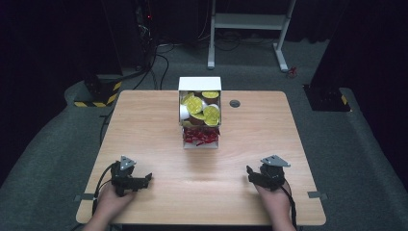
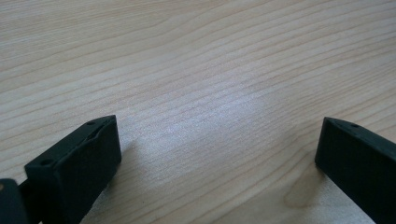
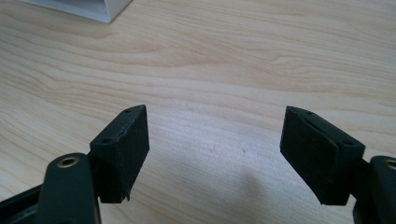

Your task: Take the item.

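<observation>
A white open-fronted box (image 1: 199, 83) stands at the middle of the wooden table (image 1: 144, 125), towards its far side. Its upper shelf holds several yellow-lidded cups (image 1: 198, 106) and its lower tray holds red packets (image 1: 200, 137). My left gripper (image 1: 146, 179) rests near the front left edge in a person's hand. In the left gripper view it (image 2: 217, 123) is open over bare wood. My right gripper (image 1: 250, 174) lies near the front right edge. In the right gripper view it (image 3: 215, 112) is open, with only wood between its pads (image 3: 128, 140).
A corner of the white box (image 3: 93, 7) sits at the top left of the right gripper view. A small round grey grommet (image 1: 235, 103) is set in the table to the right of the box. Beyond the table a white desk frame (image 1: 248, 21) stands on the floor.
</observation>
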Demonstrator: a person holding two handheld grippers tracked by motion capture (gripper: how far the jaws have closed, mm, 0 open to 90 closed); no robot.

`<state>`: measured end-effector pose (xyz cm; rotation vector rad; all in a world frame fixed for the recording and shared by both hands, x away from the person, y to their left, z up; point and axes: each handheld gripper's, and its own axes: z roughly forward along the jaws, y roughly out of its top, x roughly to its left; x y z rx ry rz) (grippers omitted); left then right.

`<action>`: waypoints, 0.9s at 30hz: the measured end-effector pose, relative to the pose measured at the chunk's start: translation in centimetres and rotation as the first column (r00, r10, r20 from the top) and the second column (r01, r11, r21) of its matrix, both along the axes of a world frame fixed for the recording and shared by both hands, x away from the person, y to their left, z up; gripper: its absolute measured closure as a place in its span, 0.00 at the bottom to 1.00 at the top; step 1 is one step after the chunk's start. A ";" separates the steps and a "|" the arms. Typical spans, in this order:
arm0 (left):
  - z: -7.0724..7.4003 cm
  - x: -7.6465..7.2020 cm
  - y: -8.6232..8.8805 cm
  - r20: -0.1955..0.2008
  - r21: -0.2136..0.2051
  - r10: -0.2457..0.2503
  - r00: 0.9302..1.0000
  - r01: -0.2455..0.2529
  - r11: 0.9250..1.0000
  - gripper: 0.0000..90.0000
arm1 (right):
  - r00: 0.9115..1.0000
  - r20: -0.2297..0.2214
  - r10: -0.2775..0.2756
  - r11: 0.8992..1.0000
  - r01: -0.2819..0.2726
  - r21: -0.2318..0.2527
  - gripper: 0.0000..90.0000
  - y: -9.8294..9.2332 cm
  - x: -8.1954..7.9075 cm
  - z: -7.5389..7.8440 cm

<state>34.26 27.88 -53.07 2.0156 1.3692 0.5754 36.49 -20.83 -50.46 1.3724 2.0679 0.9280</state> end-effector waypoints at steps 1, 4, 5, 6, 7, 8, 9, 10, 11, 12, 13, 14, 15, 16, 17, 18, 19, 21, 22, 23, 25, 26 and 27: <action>0.0 0.0 0.0 0.000 0.001 -0.001 1.000 0.001 1.000 0.01 | 1.000 0.000 0.005 1.000 -0.005 -0.003 0.27 0.2 0.1 0.2; 0.0 0.0 0.0 0.000 0.001 0.000 1.000 0.000 1.000 0.01 | 1.000 0.010 0.015 1.000 -0.015 0.017 0.30 0.8 0.2 1.2; 0.0 0.0 0.0 0.000 0.001 0.000 1.000 0.000 1.000 0.01 | 1.000 0.010 0.015 1.000 -0.015 0.017 0.30 0.8 0.2 1.2; 0.0 0.0 0.0 0.000 0.001 0.000 1.000 0.000 1.000 0.01 | 1.000 0.013 0.018 1.000 -0.018 0.015 0.31 1.1 0.3 1.6; 0.0 0.0 0.0 0.000 0.001 -0.001 1.000 0.001 1.000 0.01 | 1.000 0.018 0.022 1.000 -0.023 0.012 0.32 1.3 0.4 1.8; 0.0 0.0 0.0 0.000 0.001 0.000 1.000 0.000 1.000 0.01 | 0.999 0.021 0.024 1.000 -0.024 0.015 0.32 1.6 0.4 1.9; 0.0 0.0 0.0 0.000 0.001 0.000 1.000 0.000 1.000 0.01 | 0.999 0.024 0.026 0.999 -0.026 0.018 0.33 1.7 0.4 2.1; 0.0 0.0 0.0 -0.001 0.001 -0.001 1.000 0.001 1.000 0.01 | 0.999 0.033 0.035 0.999 -0.036 0.014 0.33 1.8 0.5 2.2; 0.0 0.0 0.0 0.000 0.001 -0.001 1.000 0.001 1.000 0.01 | 0.999 0.030 0.031 0.999 -0.031 0.015 0.34 2.0 0.6 2.3; 0.0 0.0 0.0 0.000 0.001 0.000 1.000 0.000 1.000 0.01 | 0.999 0.032 0.034 0.999 -0.034 0.017 0.35 2.2 0.6 2.4; 0.0 0.0 0.0 0.000 0.001 0.000 1.000 0.000 1.000 0.01 | 0.999 0.033 0.034 0.999 -0.035 0.019 0.36 2.3 0.7 2.5; 0.0 0.0 0.0 0.000 0.001 0.000 1.000 0.000 1.000 0.01 | 0.999 0.033 0.036 0.999 -0.037 0.022 0.36 2.4 0.8 2.6; 0.0 0.0 0.0 0.000 0.001 0.000 1.000 0.000 1.000 0.01 | 0.999 0.031 0.035 0.999 -0.035 0.027 0.36 2.5 0.8 2.6; 0.0 0.0 0.0 0.000 0.001 0.000 1.000 0.000 1.000 0.01 | 0.999 0.036 0.038 0.999 -0.039 0.028 0.37 2.6 0.9 2.7; 0.0 0.0 0.0 0.000 0.001 0.000 1.000 0.000 1.000 0.01 | 0.999 0.036 0.037 0.999 -0.038 0.030 0.37 2.7 1.0 2.8; 0.0 0.0 0.0 0.000 0.001 0.000 1.000 0.000 1.000 0.01 | 0.998 0.040 0.040 0.999 -0.041 0.031 0.38 2.9 1.0 2.9; 0.0 0.0 0.0 0.000 0.001 0.000 1.000 0.000 1.000 0.01 | 0.998 0.043 0.044 0.998 -0.045 0.032 0.38 3.0 1.1 2.9; 0.0 0.0 0.0 0.000 0.002 -0.001 1.000 0.001 1.000 0.01 | 0.998 0.043 0.043 0.999 -0.044 0.032 0.38 3.3 1.2 3.0; 0.0 0.0 0.0 0.000 0.004 -0.001 1.000 0.001 1.000 0.01 | 0.998 0.047 0.046 0.998 -0.047 0.029 0.39 3.4 1.2 3.0; 0.0 0.0 0.0 0.001 0.006 -0.002 1.000 0.002 1.000 0.01 | 0.998 0.049 0.047 0.998 -0.049 0.028 0.39 3.5 1.2 3.1; 0.0 0.0 0.0 -0.001 -0.002 0.002 1.000 -0.002 1.000 0.01 | 0.998 0.051 0.048 0.998 -0.049 0.030 0.40 3.8 1.3 3.2; 0.0 0.0 0.0 -0.001 -0.002 0.002 1.000 -0.002 1.000 0.01 | 0.997 0.056 0.054 0.998 -0.055 0.026 0.41 3.9 1.4 3.2; 0.0 0.0 0.0 -0.001 -0.002 0.002 1.000 -0.002 1.000 0.01 | 0.997 0.055 0.052 0.998 -0.054 0.030 0.41 4.0 1.4 3.2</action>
